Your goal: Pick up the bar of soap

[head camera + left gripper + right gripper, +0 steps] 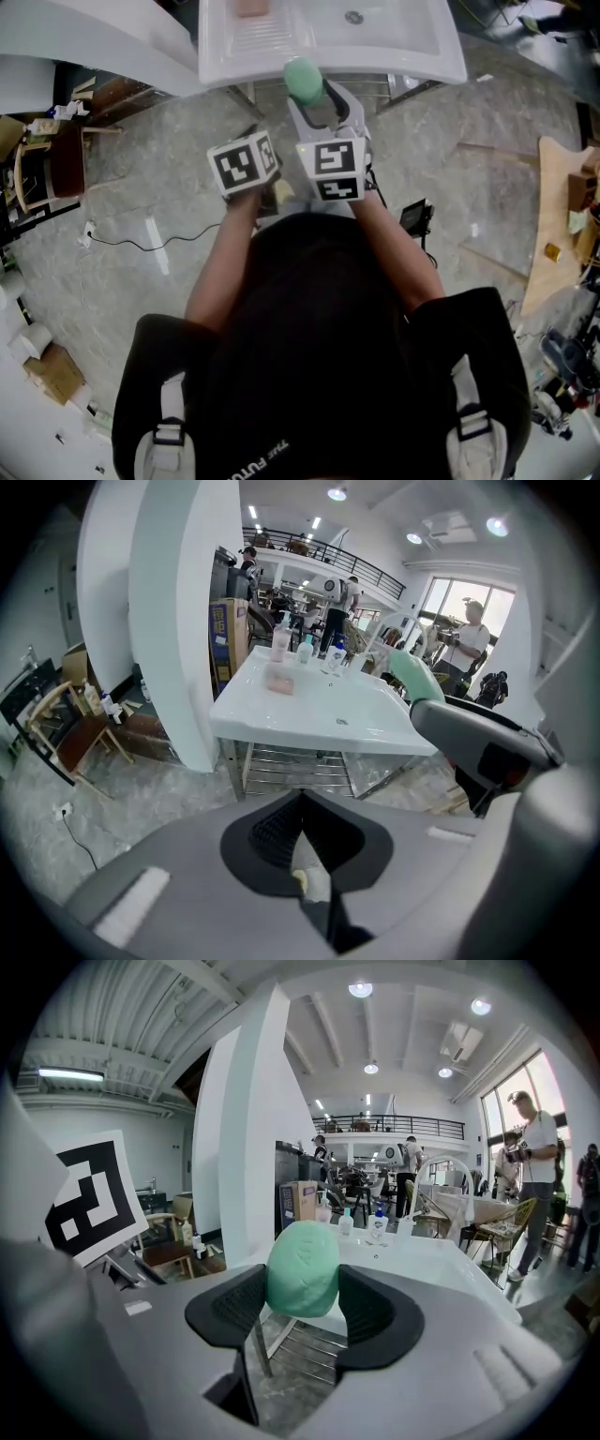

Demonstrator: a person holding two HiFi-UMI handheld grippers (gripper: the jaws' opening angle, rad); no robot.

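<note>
**A:** The right claw [302, 1309] is clamping the rounded mint-green bar of soap [302, 1265] by its flanks and holding it in the air at the front edge of the white ceramic washbasin [412, 47].

**B:** Pads are squeezing its broad sides, which I'd call sensible for something slippery. The left claw [300, 803] is sitting pinched together and empty, and it's hanging alongside, out of the way.

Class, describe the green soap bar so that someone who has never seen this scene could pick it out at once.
Find the white washbasin at the top of the head view. At its near edge the right gripper clamps the green soap bar between its jaws. It is mint green and held aloft, unlike the pinkish bar lying on the basin's ribbed ledge.
</note>
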